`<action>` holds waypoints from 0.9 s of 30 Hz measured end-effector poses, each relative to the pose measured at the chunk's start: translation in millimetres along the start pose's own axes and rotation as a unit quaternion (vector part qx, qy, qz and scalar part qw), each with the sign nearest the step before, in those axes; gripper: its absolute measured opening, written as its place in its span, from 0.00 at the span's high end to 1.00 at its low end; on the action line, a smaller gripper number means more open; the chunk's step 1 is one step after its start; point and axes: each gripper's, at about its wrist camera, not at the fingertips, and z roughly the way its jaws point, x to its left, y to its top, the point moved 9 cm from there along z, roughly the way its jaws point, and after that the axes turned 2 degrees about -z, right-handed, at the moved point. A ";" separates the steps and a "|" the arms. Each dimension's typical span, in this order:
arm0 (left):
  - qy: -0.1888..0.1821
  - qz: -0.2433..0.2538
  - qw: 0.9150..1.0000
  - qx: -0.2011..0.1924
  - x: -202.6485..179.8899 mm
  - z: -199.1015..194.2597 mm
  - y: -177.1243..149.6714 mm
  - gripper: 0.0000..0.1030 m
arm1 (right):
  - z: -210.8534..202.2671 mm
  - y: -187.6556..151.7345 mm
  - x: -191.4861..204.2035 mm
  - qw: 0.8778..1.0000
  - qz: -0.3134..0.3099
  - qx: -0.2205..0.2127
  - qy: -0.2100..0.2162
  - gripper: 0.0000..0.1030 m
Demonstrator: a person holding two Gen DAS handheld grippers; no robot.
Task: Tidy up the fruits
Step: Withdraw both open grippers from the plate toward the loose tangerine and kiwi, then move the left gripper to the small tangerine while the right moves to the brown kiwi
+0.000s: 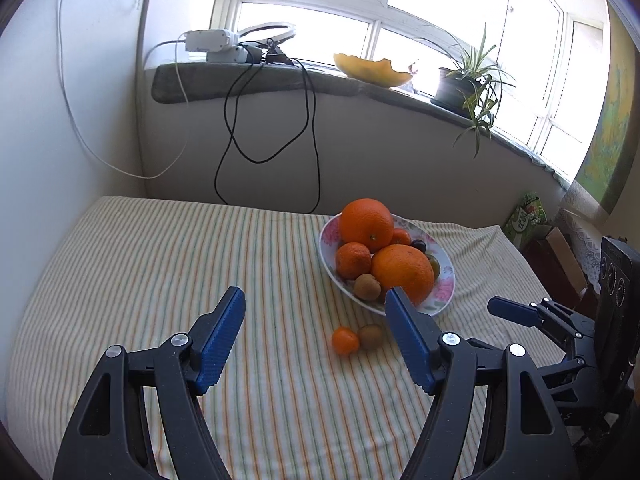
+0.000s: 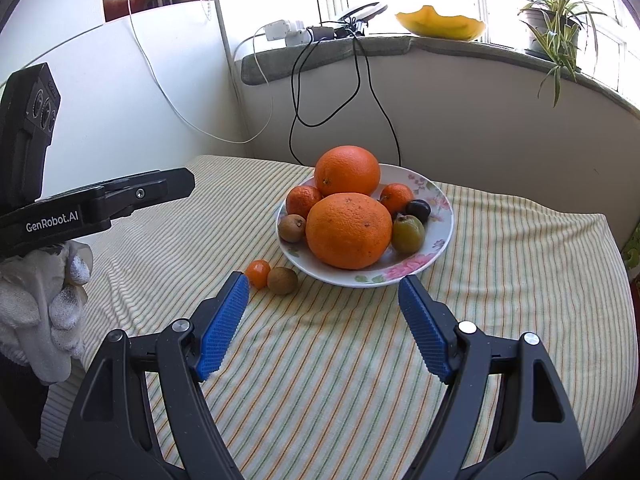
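A floral plate (image 1: pixel 444 288) (image 2: pixel 436 240) on the striped tablecloth holds two big oranges (image 1: pixel 366 224) (image 2: pixel 348 230), small tangerines (image 1: pixel 352 260) (image 2: pixel 302 200), a kiwi (image 1: pixel 367 286) (image 2: pixel 292 228), a green fruit (image 2: pixel 408 233) and a dark plum (image 2: pixel 419 211). A small tangerine (image 1: pixel 345 341) (image 2: pixel 258 273) and a kiwi (image 1: pixel 370 336) (image 2: pixel 282 280) lie loose on the cloth in front of the plate. My left gripper (image 1: pixel 316 300) is open and empty, above the cloth left of the loose fruit. My right gripper (image 2: pixel 324 284) is open and empty, just short of the plate.
A windowsill at the back carries a yellow bowl (image 1: pixel 372 70) (image 2: pixel 440 24), a potted plant (image 1: pixel 468 84) (image 2: pixel 552 28) and chargers with hanging cables (image 1: pixel 268 120). A white wall stands on the left. The table's right edge drops off by a green packet (image 1: pixel 526 218).
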 end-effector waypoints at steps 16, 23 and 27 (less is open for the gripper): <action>-0.039 -0.020 0.997 0.057 12.8 19.7 -46.1 0.53 | 35.7 -16.3 29.5 0.998 -0.001 0.048 0.050 0.43; -0.065 -0.020 0.994 0.080 -0.4 37.4 -53.6 0.57 | 53.7 -18.8 29.8 0.996 0.009 0.067 0.066 0.58; -0.070 -0.019 0.993 0.088 -4.2 46.0 -53.9 0.60 | 61.1 -17.9 28.1 0.995 0.013 0.072 0.068 0.58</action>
